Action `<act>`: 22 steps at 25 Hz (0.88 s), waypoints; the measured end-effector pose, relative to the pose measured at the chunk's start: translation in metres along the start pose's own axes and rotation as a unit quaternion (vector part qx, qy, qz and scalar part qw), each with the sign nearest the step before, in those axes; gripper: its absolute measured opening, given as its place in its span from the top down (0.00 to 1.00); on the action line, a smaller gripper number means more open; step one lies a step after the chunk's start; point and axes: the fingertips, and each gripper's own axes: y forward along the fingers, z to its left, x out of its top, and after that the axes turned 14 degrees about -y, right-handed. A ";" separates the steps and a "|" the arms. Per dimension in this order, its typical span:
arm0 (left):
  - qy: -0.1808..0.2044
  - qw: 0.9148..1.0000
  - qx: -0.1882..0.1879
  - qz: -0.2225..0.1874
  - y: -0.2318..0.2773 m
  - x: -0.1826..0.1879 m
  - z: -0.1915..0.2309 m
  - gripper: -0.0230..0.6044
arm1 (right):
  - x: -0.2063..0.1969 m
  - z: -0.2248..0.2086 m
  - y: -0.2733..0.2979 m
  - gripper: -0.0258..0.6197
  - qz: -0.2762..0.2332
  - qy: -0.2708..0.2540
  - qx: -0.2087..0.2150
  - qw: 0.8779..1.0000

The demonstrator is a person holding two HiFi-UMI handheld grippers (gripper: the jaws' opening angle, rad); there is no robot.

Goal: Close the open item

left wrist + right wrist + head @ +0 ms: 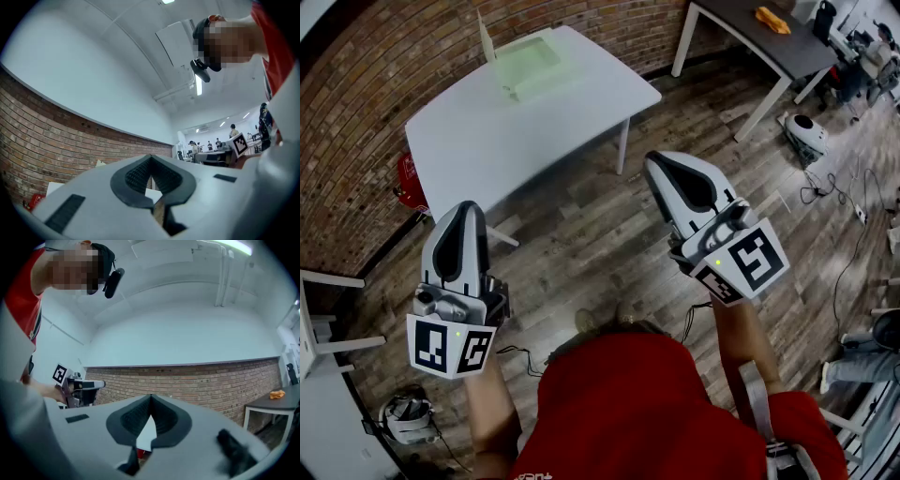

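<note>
Both claws are up in front of the person in the red shirt [628,412], over the wooden plank floor [581,253]. The left gripper [467,210] has its dark pads pressed together with nothing between them, and it's the same on the right gripper [658,167]: pinched closed and empty. Well ahead stands the white rectangular desk [487,141]. The pale green shallow box [530,64] sits by its far edge near the brick wall [384,66], its white lid [486,39] standing upright. Neither claw is near it.
</note>
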 end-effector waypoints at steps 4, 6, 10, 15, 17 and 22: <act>0.000 1.000 -0.001 0.001 -0.001 -0.001 -0.001 0.94 | 0.000 0.002 -0.001 0.91 0.002 -0.005 0.001 1.000; -0.001 1.000 0.000 0.003 -0.001 -0.002 0.000 0.94 | 0.000 0.002 0.001 0.91 0.005 -0.007 0.002 1.000; -0.001 1.000 0.003 0.007 0.002 -0.005 0.002 0.94 | -0.002 0.003 0.002 0.91 0.001 0.007 0.009 1.000; -0.004 1.000 0.006 0.009 0.006 -0.012 -0.002 0.94 | -0.008 -0.002 -0.005 0.91 0.000 0.015 0.009 1.000; -0.006 1.000 0.009 0.008 0.009 -0.012 -0.002 0.94 | -0.011 -0.006 -0.007 0.91 0.003 0.015 0.010 1.000; -0.002 1.000 0.019 0.011 0.020 -0.017 -0.003 0.94 | -0.021 -0.020 -0.015 0.91 0.007 0.021 0.010 1.000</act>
